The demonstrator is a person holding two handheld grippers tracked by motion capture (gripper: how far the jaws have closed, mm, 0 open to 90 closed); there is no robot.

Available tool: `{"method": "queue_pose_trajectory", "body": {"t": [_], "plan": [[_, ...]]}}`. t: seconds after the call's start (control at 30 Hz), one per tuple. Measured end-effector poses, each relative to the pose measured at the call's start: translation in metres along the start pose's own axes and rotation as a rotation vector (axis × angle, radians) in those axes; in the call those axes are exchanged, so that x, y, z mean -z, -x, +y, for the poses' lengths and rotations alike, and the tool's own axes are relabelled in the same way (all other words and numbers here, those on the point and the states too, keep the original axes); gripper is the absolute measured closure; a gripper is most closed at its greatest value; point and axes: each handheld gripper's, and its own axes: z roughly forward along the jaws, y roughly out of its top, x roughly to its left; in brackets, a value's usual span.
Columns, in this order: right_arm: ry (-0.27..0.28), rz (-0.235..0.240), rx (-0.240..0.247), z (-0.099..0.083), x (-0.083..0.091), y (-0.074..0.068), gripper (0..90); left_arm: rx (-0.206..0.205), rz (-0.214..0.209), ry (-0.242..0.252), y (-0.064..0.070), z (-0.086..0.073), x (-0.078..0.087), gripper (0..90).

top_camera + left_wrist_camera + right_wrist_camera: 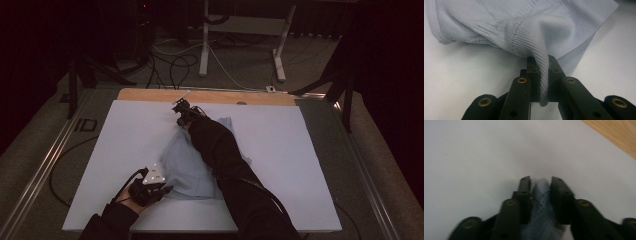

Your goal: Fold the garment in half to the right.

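The pale blue ribbed knit garment [192, 167] lies mid-worktop [125, 135], stretched between both tools: the left tool [162, 190] clamps its near hem, the right tool [179, 111] pinches its far end, long axis running near-to-far.

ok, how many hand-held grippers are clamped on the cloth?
2. The left hand-held gripper pinches a fold at the pale blue cloth's near-left edge; the right hand-held gripper holds its far end.

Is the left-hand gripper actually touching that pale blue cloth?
Touching. In the left gripper view, a ribbed fold of the pale blue cloth runs down between the jaws of the left gripper, which press against it on both sides.
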Motion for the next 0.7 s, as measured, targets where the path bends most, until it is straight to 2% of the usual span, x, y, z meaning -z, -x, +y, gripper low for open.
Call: {"method": "queue_pose_trajectory", "body": {"t": [0.13, 0.23, 0.37, 0.5, 0.7], "plan": [[-0.002, 0.005, 0.01, 0.001, 0.003, 0.001, 85.9, 0.006, -0.002, 0.003, -0.001, 0.0, 0.0, 84.9], [0.003, 0.004, 0.029, 0.002, 0.005, 0.0, 87.0, 0.001, -0.002, 0.001, 0.0, 0.0, 0.0, 85.0], [0.015, 0.015, 0.027, 0.003, 0.009, 0.002, 87.3, 0.002, -0.003, 0.003, 0.0, 0.0, 0.001, 85.0], [0.013, 0.017, 0.07, 0.005, 0.017, 0.002, 87.4, -0.009, -0.001, 0.009, 0.001, 0.001, 0.001, 85.0], [0.024, 0.02, 0.083, 0.006, 0.026, 0.004, 87.5, -0.013, 0.013, 0.016, 0.002, 0.002, 0.003, 85.0]]}}
